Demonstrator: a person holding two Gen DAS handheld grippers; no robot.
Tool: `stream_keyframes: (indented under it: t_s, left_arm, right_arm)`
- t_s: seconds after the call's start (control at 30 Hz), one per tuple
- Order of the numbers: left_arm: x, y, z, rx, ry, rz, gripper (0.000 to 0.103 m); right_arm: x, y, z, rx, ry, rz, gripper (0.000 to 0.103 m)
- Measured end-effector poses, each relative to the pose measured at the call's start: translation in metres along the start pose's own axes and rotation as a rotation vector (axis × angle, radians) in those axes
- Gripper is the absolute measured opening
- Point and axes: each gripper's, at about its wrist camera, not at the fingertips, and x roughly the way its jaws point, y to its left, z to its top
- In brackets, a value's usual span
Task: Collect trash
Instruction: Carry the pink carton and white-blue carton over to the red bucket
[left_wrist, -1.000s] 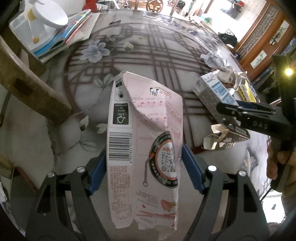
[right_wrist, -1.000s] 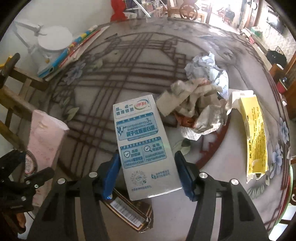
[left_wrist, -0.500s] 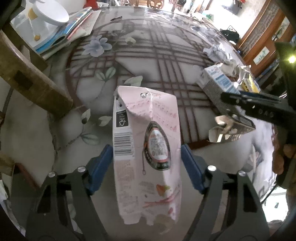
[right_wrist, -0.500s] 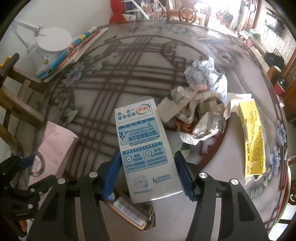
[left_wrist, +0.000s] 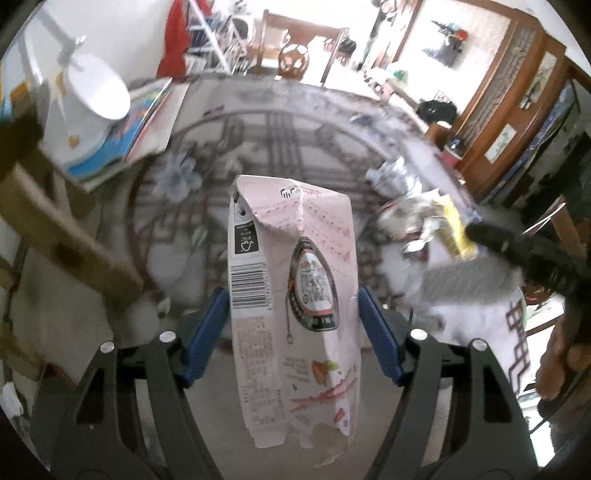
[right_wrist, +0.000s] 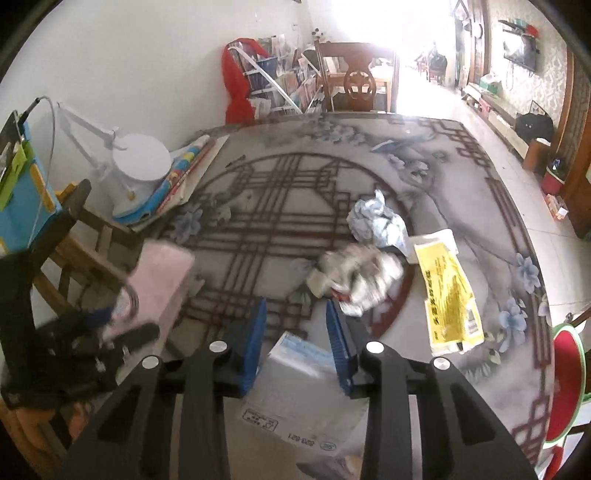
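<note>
My left gripper (left_wrist: 291, 310) pinches the crumpled pink carton (left_wrist: 295, 291) between its blue pads, holding it above the patterned table (right_wrist: 295, 184). My right gripper (right_wrist: 293, 338) stands spread — a white-and-blue carton (right_wrist: 299, 391) lies below its fingers, though I cannot tell if they touch. Crumpled paper (right_wrist: 373, 273) and a yellow wrapper (right_wrist: 448, 295) lie just ahead.

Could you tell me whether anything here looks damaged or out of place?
The pink carton in the left gripper is creased and torn along its bottom edge; crumpled paper litters the table.

Pink carton (left_wrist: 295, 291) — between blue fingers (left_wrist: 208, 328)
</note>
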Motion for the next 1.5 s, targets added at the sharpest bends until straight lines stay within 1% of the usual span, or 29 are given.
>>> stream_keyframes:
  t_s: [0.07,0.13,0.23,0.33,0.43,0.53,0.6,0.77,0.8,0.83,0.87,0.9,0.93,1.07,1.27,1.4,1.5]
  left_arm:
    - [-0.002,-0.005,0.003,0.007,-0.011,-0.011,0.070]
    - [-0.002,-0.009,0.004,0.016,-0.016,-0.020,0.070]
    - [-0.001,-0.012,0.002,0.023,-0.008,-0.022,0.070]
    - [0.000,-0.008,0.000,0.018,-0.003,-0.013,0.070]
    - [0.000,-0.002,0.000,0.003,-0.001,0.000,0.070]
    - [-0.002,0.003,-0.001,-0.010,-0.004,0.013,0.070]
    - [-0.002,0.007,-0.002,-0.023,-0.003,0.019,0.070]
    - [-0.002,0.008,-0.004,-0.024,-0.001,0.020,0.070]
    - [-0.002,0.009,-0.004,-0.023,-0.001,0.019,0.070]
    - [-0.002,0.008,-0.005,-0.022,0.000,0.017,0.070]
    - [-0.002,0.008,-0.005,-0.019,0.001,0.016,0.070]
    - [-0.002,0.006,-0.006,-0.017,0.002,0.015,0.070]
    - [-0.002,0.006,-0.006,-0.015,0.002,0.014,0.070]
    - [-0.002,0.001,-0.002,-0.005,-0.001,0.002,0.070]
    - [-0.005,-0.016,0.004,0.025,-0.016,-0.027,0.070]
    - [-0.005,-0.028,0.007,0.045,-0.019,-0.045,0.070]
    - [-0.003,-0.037,0.009,0.064,-0.020,-0.059,0.070]
  right_arm:
    - [0.001,-0.004,-0.004,0.006,0.013,-0.019,0.036]
    - [0.006,-0.010,-0.009,0.025,0.045,-0.020,0.048]
    - [0.016,-0.015,-0.019,0.023,0.089,-0.040,0.060]
    - [0.027,-0.017,-0.029,0.026,0.145,-0.044,0.067]
    - [0.034,-0.018,-0.040,0.054,0.189,-0.022,0.075]
    - [0.041,-0.015,-0.049,0.112,0.237,0.031,0.080]
    - [0.046,-0.010,-0.054,0.135,0.265,0.043,0.082]
    - [0.059,0.001,-0.066,0.104,0.321,-0.011,0.082]
    - [0.060,0.000,-0.067,0.106,0.324,-0.012,0.079]
    - [0.060,0.000,-0.068,0.110,0.327,-0.008,0.069]
    - [0.061,0.000,-0.069,0.111,0.328,-0.004,0.060]
    - [0.060,-0.001,-0.069,0.110,0.327,-0.008,0.054]
    - [0.058,-0.001,-0.068,0.107,0.317,-0.010,0.053]
    - [0.035,-0.005,-0.059,0.106,0.219,-0.002,0.052]
    - [-0.005,-0.018,-0.039,0.130,0.065,-0.036,0.052]
    - [-0.027,-0.034,-0.036,0.175,0.001,-0.061,0.052]
    - [-0.036,-0.043,-0.034,0.206,-0.022,-0.075,0.052]
